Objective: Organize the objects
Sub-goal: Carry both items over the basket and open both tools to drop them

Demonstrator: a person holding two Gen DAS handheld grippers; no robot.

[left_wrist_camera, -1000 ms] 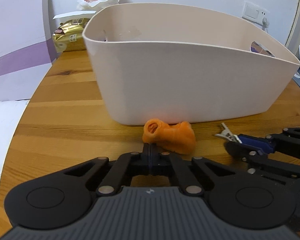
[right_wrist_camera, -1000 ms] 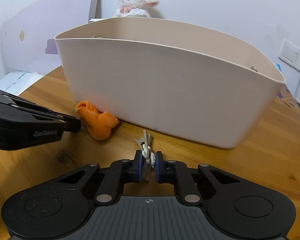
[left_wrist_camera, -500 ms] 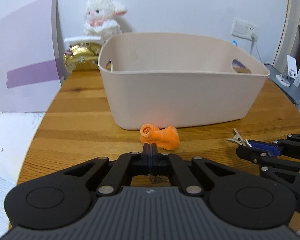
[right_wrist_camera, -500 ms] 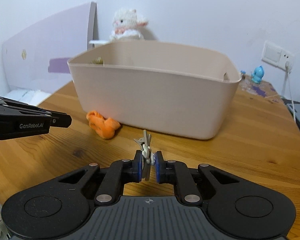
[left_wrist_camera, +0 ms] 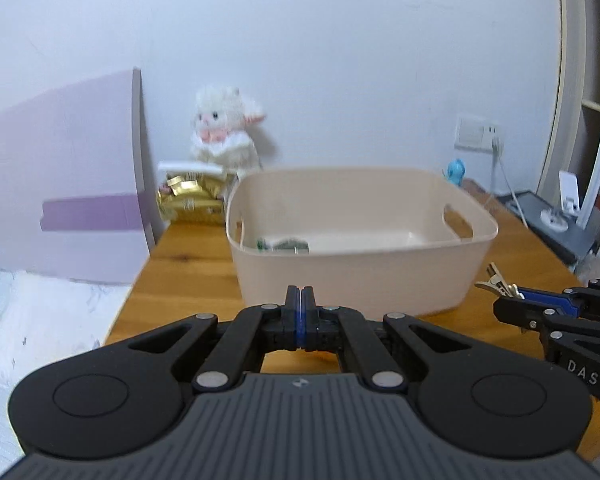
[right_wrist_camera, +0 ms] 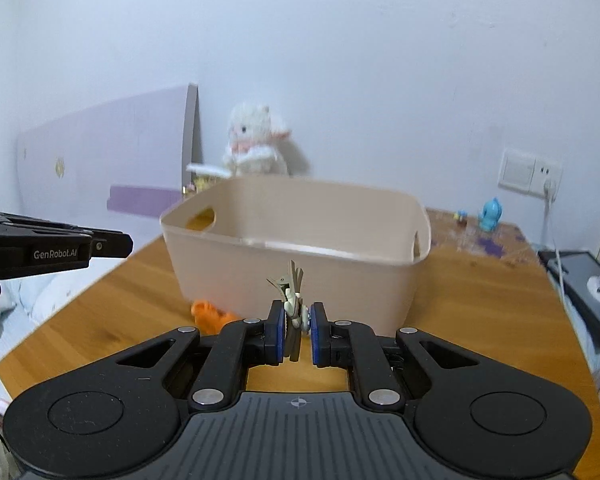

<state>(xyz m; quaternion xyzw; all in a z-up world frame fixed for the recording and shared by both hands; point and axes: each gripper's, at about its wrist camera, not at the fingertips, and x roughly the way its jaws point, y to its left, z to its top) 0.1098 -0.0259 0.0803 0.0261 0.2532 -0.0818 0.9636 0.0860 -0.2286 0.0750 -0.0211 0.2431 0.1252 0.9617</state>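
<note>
A beige plastic bin (left_wrist_camera: pixel 360 272) (right_wrist_camera: pixel 300 272) stands in the middle of the wooden table (left_wrist_camera: pixel 188 276), with a small green item (left_wrist_camera: pixel 284 245) lying inside near its left wall. My right gripper (right_wrist_camera: pixel 296 328) (left_wrist_camera: pixel 504 306) is shut on a grey hair clip (right_wrist_camera: pixel 291 292) (left_wrist_camera: pixel 496 282), held in the air in front of the bin's near wall. My left gripper (left_wrist_camera: pixel 300 300) (right_wrist_camera: pixel 116 245) is shut with nothing between its fingers and hovers left of the right one. An orange soft toy (right_wrist_camera: pixel 212 314) lies on the table against the bin, mostly hidden in the left wrist view.
A white plush sheep (left_wrist_camera: pixel 224 132) and a gold packet (left_wrist_camera: pixel 192 196) sit behind the bin. A blue figurine (right_wrist_camera: pixel 489 216) and a wall socket (right_wrist_camera: pixel 530 172) are at the back right. A purple board (left_wrist_camera: pixel 60 184) and white bedding (left_wrist_camera: pixel 40 312) are on the left, a dark device (right_wrist_camera: pixel 580 276) on the right.
Both grippers have risen and drawn back from the bin, so its inside now shows. The hair clip went up with the right gripper. The orange toy stayed on the table.
</note>
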